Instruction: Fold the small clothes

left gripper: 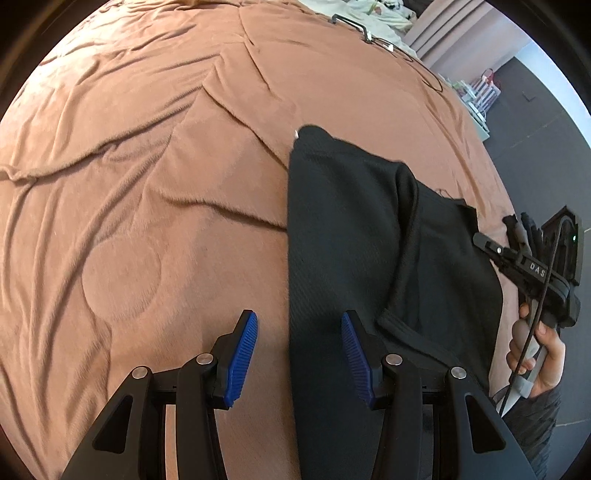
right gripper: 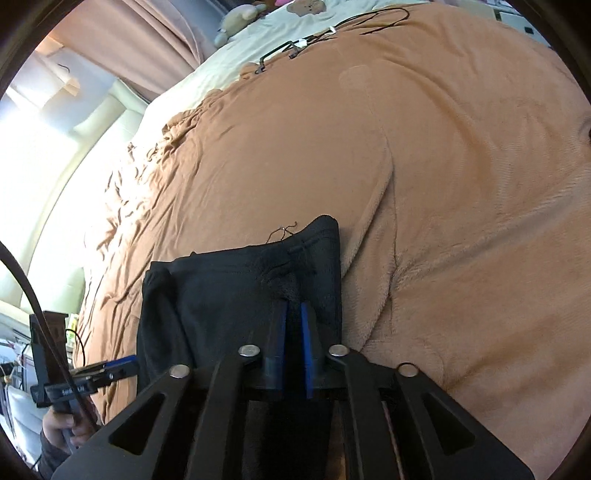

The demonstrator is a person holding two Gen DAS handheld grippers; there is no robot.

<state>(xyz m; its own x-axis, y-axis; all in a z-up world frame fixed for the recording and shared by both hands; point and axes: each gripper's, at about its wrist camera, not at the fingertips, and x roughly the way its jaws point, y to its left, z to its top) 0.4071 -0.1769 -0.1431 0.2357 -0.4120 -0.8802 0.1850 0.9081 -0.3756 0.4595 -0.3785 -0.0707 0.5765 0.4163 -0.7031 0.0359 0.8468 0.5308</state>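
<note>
The left claw [left gripper: 299,349] is wide open, and its two blue pads [left gripper: 242,360] stand far apart. It holds nothing. It hangs over the brown blanket [left gripper: 147,184] on the bed, and the near edge of the black cloth [left gripper: 351,240] runs into the gap between the pads, closer to the pad on the claw's right side. You cannot tell if that pad touches the cloth. The black cloth is a small piece of clothing that lies on the blanket, ahead of the left claw and off to its right, with a thick hem [left gripper: 406,240] running down it and one corner pointing away. The right claw [right gripper: 294,332] is squeezed nearly closed, with only a thin strip of black cloth [right gripper: 229,295] pinched between its blue pads [right gripper: 306,347]. It has hold of the cloth close to one side edge. From this claw, the cloth spreads ahead and out to the left, and a few loose threads [right gripper: 284,230] stick out past its far edge. The blanket lies soft and wrinkled in front of both claws. In the left wrist view, the right claw [left gripper: 484,242] shows at the far right side of the cloth, with a hand [left gripper: 535,350] around its handle. In the right wrist view, the left claw [right gripper: 122,367] shows low on the left, just beside the cloth's near left corner, with a hand [right gripper: 62,424] under it. Far ahead of the right claw, some thin black wires [right gripper: 332,33] lie near the far end of the bed.
</note>
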